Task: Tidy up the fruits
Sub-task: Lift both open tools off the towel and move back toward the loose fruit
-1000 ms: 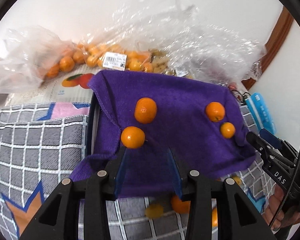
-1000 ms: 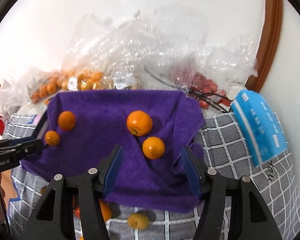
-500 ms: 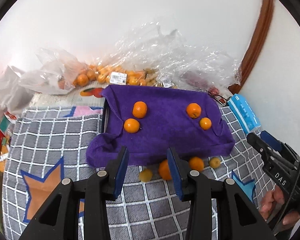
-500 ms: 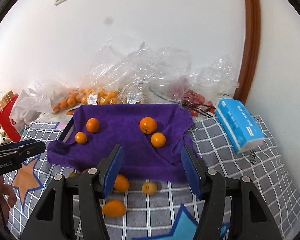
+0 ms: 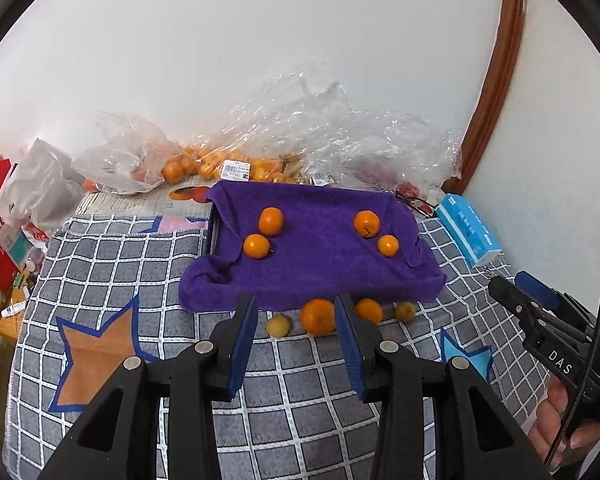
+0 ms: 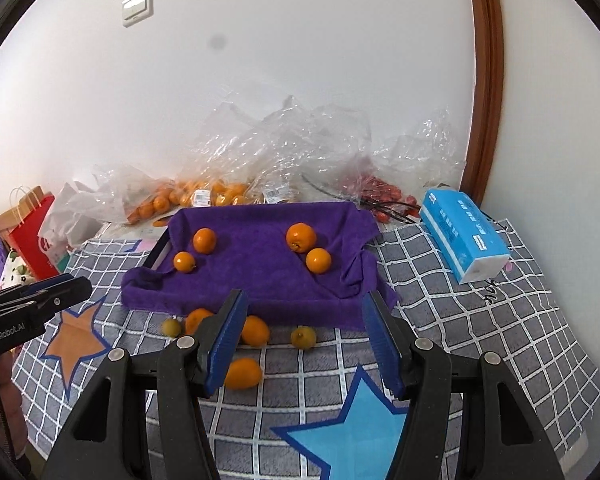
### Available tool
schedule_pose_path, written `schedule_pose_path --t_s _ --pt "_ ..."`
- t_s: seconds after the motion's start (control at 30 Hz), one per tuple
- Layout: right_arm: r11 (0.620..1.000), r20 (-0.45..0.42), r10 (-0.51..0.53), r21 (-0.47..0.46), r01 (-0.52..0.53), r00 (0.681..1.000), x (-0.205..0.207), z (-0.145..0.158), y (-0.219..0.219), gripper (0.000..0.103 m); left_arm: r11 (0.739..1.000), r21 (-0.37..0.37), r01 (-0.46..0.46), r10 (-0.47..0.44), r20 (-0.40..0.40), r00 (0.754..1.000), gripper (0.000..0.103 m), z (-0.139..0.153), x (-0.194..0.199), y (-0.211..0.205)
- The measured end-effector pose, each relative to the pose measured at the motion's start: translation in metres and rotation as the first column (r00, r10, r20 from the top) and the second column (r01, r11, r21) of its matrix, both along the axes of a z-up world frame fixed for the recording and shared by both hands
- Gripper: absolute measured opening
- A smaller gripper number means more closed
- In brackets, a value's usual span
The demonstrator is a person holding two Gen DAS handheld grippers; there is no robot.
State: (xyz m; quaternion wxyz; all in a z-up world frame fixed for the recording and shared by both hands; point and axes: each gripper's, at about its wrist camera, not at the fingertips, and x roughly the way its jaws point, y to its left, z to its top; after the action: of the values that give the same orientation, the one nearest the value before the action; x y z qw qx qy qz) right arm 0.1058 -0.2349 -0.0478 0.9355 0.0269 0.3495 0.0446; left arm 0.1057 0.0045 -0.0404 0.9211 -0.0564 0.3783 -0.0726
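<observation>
A: What does the left wrist view show?

B: The left tool (image 5: 296,328) hovers with its blue pads apart and nothing between them. Past it a purple towel (image 5: 316,256) drapes over a dark tray, long axis running left to right. Four oranges sit on the towel in two pairs, one pair at left (image 5: 271,221), one at right (image 5: 366,223). On the grid-patterned cloth (image 5: 100,264) just in front of the towel lie two more oranges (image 5: 318,317) and two small yellowish fruits (image 5: 278,325), in a loose left-to-right row.

A: Any writing?

B: The right tool (image 5: 508,292), seen at the right edge, carries the letters "DAS". White price labels (image 5: 236,169) sit on the bags of oranges behind the towel; their print is too small to read.

A: And the right wrist view?

B: The right tool (image 6: 304,344) is also spread wide and empty. The same towel (image 6: 252,268) holds its four oranges (image 6: 301,237). One oval orange fruit (image 6: 242,373) lies nearest the camera, long axis left to right; another (image 6: 255,331) is tilted. The left tool (image 6: 60,290), at the left edge, reads "enRobot.AI", its first letters cut off. A blue tissue pack (image 6: 464,232) lies at right with unreadable print.
</observation>
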Motion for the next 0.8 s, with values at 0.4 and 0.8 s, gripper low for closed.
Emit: schedule_pose_path --t_s 0.4,0.8 --pt "1.000 -0.004 0.002 0.007 -0.002 1.000 -0.011 -0.007 -0.004 0.060 1.000 0.009 0.016 -0.016 0.016 1.000 0.038 -0.005 -0.013 -0.008" --pt "1.000 -0.060 0.023 0.007 -0.023 0.998 -0.001 -0.032 0.010 0.060 1.000 -0.010 -0.016 0.016 -0.038 0.999 0.038 -0.026 -0.005 0.015"
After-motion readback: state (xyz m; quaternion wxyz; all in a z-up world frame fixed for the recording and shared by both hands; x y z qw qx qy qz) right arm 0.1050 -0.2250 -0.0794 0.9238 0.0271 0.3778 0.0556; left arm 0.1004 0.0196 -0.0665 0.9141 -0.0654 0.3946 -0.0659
